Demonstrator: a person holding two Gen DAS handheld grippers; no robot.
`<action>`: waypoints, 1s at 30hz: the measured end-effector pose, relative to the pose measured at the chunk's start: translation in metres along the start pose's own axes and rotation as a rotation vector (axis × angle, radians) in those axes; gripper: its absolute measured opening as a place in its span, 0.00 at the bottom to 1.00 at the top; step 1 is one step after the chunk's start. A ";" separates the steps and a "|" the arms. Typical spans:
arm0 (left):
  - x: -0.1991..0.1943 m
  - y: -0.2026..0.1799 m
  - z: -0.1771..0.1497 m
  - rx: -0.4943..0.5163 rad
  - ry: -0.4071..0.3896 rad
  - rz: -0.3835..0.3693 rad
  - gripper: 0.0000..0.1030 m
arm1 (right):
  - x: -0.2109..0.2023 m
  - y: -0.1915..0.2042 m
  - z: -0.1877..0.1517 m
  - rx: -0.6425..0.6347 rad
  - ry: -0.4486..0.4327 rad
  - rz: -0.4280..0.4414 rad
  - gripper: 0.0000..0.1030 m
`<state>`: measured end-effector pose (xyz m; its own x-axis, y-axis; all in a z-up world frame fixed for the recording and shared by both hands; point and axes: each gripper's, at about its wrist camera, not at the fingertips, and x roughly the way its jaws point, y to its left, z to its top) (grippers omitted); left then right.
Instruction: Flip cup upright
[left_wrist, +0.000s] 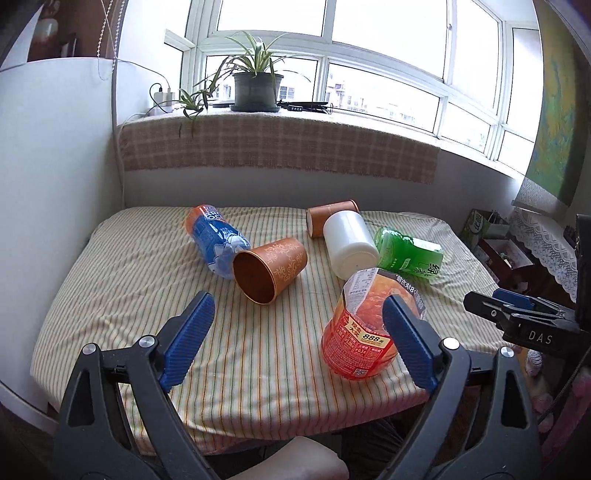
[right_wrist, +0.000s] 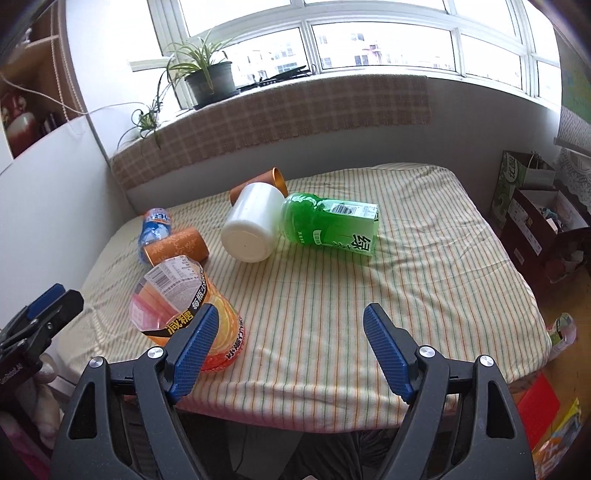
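Note:
Several cups lie on their sides on the striped tablecloth (left_wrist: 122, 280). An orange patterned cup (left_wrist: 271, 269) points its mouth toward me. Behind it lie a second orange cup (left_wrist: 332, 218) and a white cup (left_wrist: 351, 243). A blue bottle cup (left_wrist: 216, 240) and a green cut bottle (left_wrist: 406, 254) also lie flat. An orange-red cut bottle (left_wrist: 358, 332) stands with its opening up. My left gripper (left_wrist: 295, 306) is open above the cloth, and its right finger overlaps that bottle. My right gripper (right_wrist: 291, 310) is open and empty over bare cloth, with the white cup (right_wrist: 251, 229) beyond it.
A cloth-covered window ledge with a potted plant (left_wrist: 256, 88) runs behind the table. A white wall panel (left_wrist: 55, 184) borders the left side. Boxes and bags (right_wrist: 535, 206) stand on the floor to the right. The table's right half (right_wrist: 443, 277) is bare cloth.

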<state>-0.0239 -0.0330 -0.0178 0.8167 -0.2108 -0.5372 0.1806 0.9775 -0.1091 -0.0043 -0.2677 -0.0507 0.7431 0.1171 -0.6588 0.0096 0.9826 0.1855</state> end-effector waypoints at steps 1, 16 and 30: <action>-0.003 0.000 0.001 0.002 -0.022 0.016 0.98 | -0.002 0.002 0.000 -0.014 -0.015 -0.014 0.78; -0.011 0.003 0.006 -0.013 -0.070 0.098 0.99 | -0.008 0.011 -0.004 -0.068 -0.078 -0.075 0.79; -0.013 0.004 0.008 -0.015 -0.085 0.116 1.00 | -0.004 0.015 -0.005 -0.079 -0.066 -0.070 0.79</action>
<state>-0.0295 -0.0262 -0.0046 0.8750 -0.0960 -0.4745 0.0746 0.9952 -0.0636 -0.0102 -0.2525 -0.0489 0.7848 0.0405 -0.6184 0.0121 0.9967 0.0806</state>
